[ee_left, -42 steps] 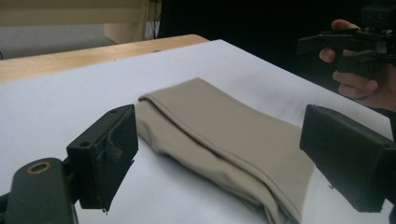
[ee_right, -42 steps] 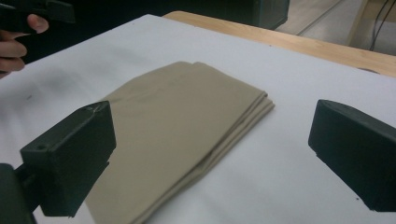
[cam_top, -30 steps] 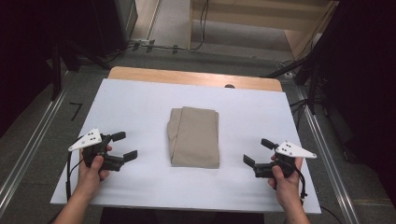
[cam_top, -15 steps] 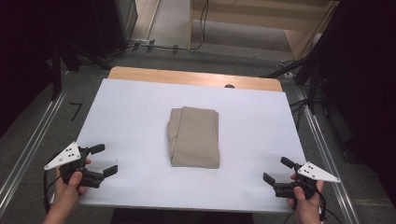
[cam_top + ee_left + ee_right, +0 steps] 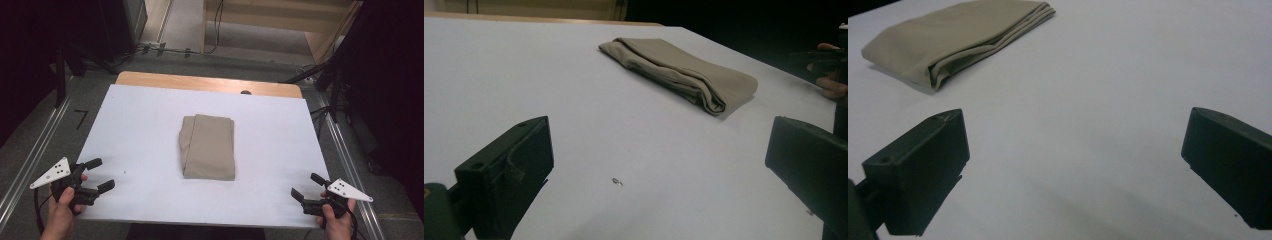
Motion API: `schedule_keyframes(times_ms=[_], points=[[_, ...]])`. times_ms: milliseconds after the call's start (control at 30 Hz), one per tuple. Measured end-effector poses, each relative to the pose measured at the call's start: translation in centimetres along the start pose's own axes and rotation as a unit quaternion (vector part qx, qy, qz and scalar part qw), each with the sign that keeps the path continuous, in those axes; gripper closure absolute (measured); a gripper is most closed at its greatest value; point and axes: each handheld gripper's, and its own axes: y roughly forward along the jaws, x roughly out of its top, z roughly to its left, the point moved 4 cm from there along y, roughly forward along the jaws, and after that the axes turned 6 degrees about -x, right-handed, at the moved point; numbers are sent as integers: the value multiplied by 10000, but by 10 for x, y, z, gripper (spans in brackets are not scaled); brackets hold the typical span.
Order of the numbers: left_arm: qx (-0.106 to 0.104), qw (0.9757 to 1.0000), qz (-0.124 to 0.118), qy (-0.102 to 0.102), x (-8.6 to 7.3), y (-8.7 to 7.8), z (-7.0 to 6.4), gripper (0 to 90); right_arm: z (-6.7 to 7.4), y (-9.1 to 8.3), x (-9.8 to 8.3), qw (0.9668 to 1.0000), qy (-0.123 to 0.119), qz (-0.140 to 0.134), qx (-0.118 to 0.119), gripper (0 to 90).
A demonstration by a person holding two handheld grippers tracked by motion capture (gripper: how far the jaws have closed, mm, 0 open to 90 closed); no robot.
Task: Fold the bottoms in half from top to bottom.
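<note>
Both grippers have drawn back toward the person since the earlier frames, from beside the cloth to the near corners of the table. The left gripper (image 5: pixel 97 175) sits at about 8 o'clock from the cloth, held in the left hand (image 5: pixel 61 212), its jaws wide apart and holding nothing. The right gripper (image 5: pixel 306 187) sits at about 4 o'clock, gripped from below by the right hand (image 5: pixel 336 224), jaws likewise spread and empty. The folded tan cloth (image 5: pixel 208 146) lies flat near the middle of the white table (image 5: pixel 135 125), well apart from both grippers. At 12 o'clock a wooden strip (image 5: pixel 200 83) edges the table's far side. Beyond it lie grey floor (image 5: pixel 260 40) and cables (image 5: pixel 165 50), with dark surroundings either side.
</note>
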Motion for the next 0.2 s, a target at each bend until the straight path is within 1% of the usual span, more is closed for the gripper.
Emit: schedule_keyframes(times_ms=[100,167,200], points=[[-62,10000,-14,-45,0,0,0,0,-5,-2,0,9996,262,-93,75,0],[-67,10000,-6,-55,-1,1,1,0,-5,-1,0,9996,269,-80,66,0],[-42,10000,17,-59,-1,2,1,0,-4,-1,0,9997,204,-62,71,0]])
